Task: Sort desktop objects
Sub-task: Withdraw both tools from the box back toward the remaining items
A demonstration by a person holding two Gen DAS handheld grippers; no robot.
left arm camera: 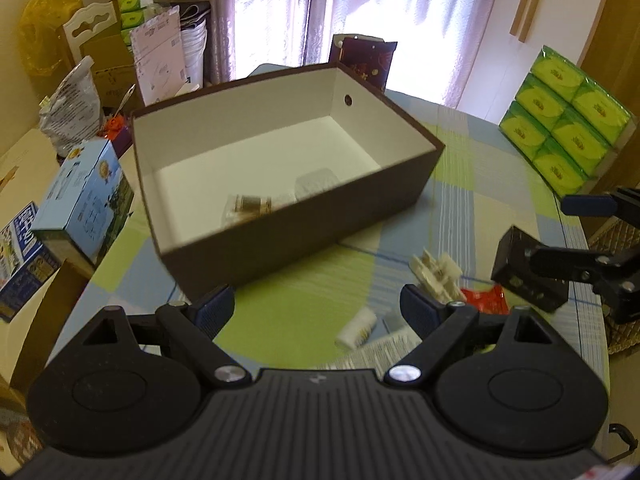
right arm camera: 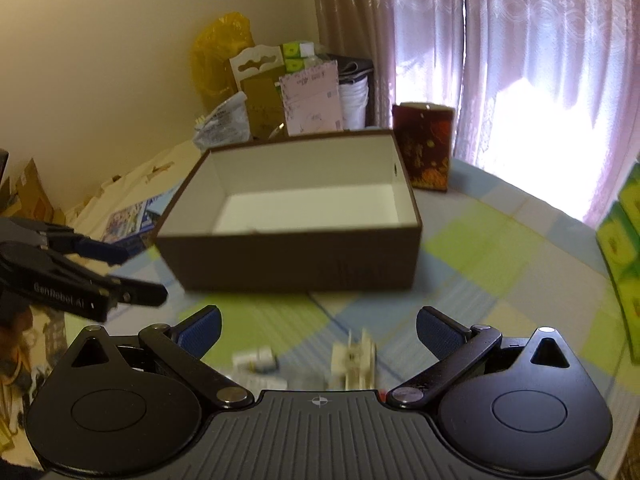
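Left wrist view: the left claw point(left arm camera: 318, 310) is spread wide and empty above the checked surface point(left arm camera: 492, 208). The brown box point(left arm camera: 304, 220) lies with its long axis running left-near to right-far. A small white bottle point(left arm camera: 356, 327) lies on its side, cap end toward the lower left. The right claw point(right arm camera: 318, 330) is spread too, over white clips point(right arm camera: 354, 360).

Left hand-held gripper point(left arm camera: 318, 308): jaws spread wide, nothing between the blue pads point(left arm camera: 218, 304), tilted slightly downward. Right hand-held gripper point(right arm camera: 318, 330): jaws also wide apart, empty, blue pads point(right arm camera: 202, 330) clear. In the left wrist view the right one sits at the far right edge; in the right wrist view the left one sits at the left edge, so they're side by side, not touching
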